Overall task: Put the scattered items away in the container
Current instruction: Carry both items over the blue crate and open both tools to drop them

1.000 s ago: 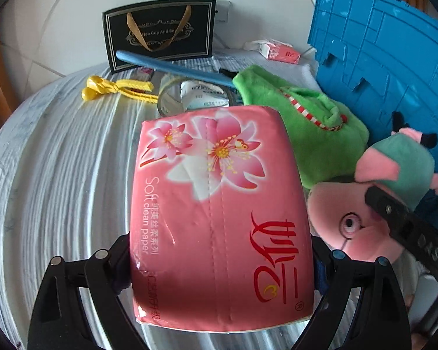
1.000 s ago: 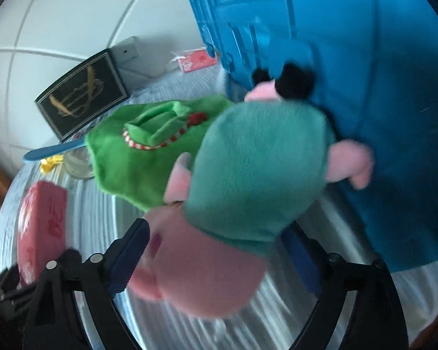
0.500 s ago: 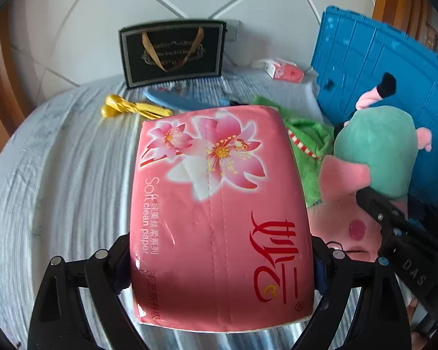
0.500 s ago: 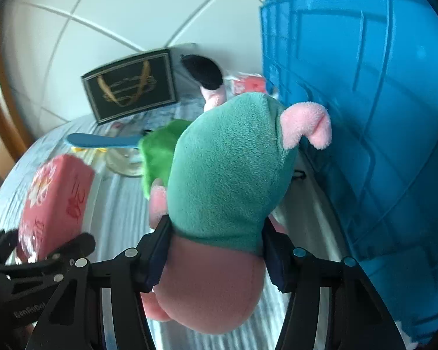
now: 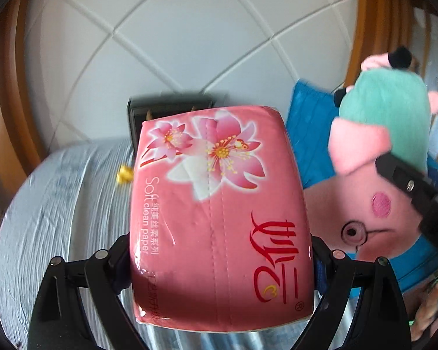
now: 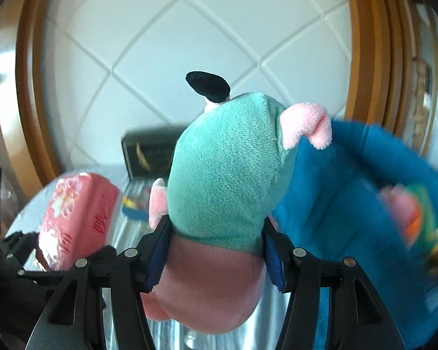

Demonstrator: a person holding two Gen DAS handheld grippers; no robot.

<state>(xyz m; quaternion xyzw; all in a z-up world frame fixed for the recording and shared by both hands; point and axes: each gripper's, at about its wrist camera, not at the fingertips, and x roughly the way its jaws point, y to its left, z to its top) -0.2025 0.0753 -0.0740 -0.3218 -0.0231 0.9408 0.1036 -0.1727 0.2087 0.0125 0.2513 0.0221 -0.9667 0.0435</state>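
My left gripper (image 5: 219, 262) is shut on a pink tissue pack (image 5: 219, 204) printed with flowers and holds it up above the table. My right gripper (image 6: 216, 250) is shut on a pink pig plush in a teal dress (image 6: 227, 175), lifted beside the blue crate (image 6: 350, 189). The plush also shows in the left wrist view (image 5: 379, 151), to the right of the pack, with the crate (image 5: 309, 110) behind it. The tissue pack shows at the left of the right wrist view (image 6: 76, 218).
A black gift bag (image 5: 166, 108) stands at the back by the white tiled wall. A yellow item (image 5: 124, 173) and a blue object (image 6: 134, 213) lie on the grey striped tablecloth (image 5: 58, 204). Colourful items (image 6: 411, 218) show blurred inside the crate.
Both grippers have risen with their loads and tilted up; the table has dropped low in view. The crate's top edge and inside now show in the right wrist view.
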